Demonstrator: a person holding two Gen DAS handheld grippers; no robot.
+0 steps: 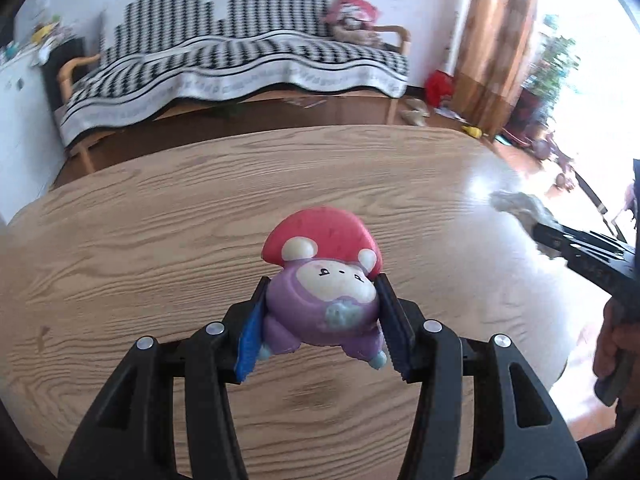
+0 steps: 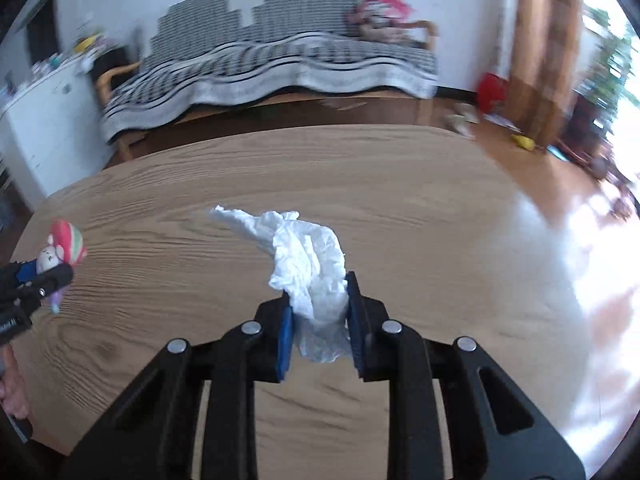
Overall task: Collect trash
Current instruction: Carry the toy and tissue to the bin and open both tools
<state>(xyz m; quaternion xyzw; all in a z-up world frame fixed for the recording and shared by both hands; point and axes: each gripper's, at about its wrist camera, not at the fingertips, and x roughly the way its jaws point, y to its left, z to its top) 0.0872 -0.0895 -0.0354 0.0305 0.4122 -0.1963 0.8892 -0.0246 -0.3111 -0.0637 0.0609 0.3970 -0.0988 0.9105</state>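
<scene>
The left tool (image 1: 322, 316) is clenched on a small toy figure (image 1: 322, 276) with a red mushroom cap and a purple body. Both blue pads press the sides of the body, and the cap juts forward past the fingertips. The toy is held clear above the surface (image 1: 160, 220).

The right tool (image 2: 318, 320) is clamped on a crumpled white tissue (image 2: 304, 256). The blue pads pinch the lower part of the wad; the loose upper part stands up and trails forward and to the left beyond the fingertips. The tissue is off the surface, carried between the pads.

In the right wrist view the left tool appears at the left border with the toy in it, well apart from the tissue. In the left wrist view the right tool appears at the right border with the tissue at its tip, and a hand (image 1: 616, 352) on its handle.

The surface is light wood grain with a rounded far edge. Its visible area carries nothing else, so there is open room around both tools. Strong glare washes out the right part of the surface.

Beyond the far edge stands a sofa (image 1: 240, 64) under a black-and-white patterned cover, with wooden floor between. A curtain (image 1: 496, 40) hangs to the right of it. The background is blurred. No bin or other container can be made out in either view.
</scene>
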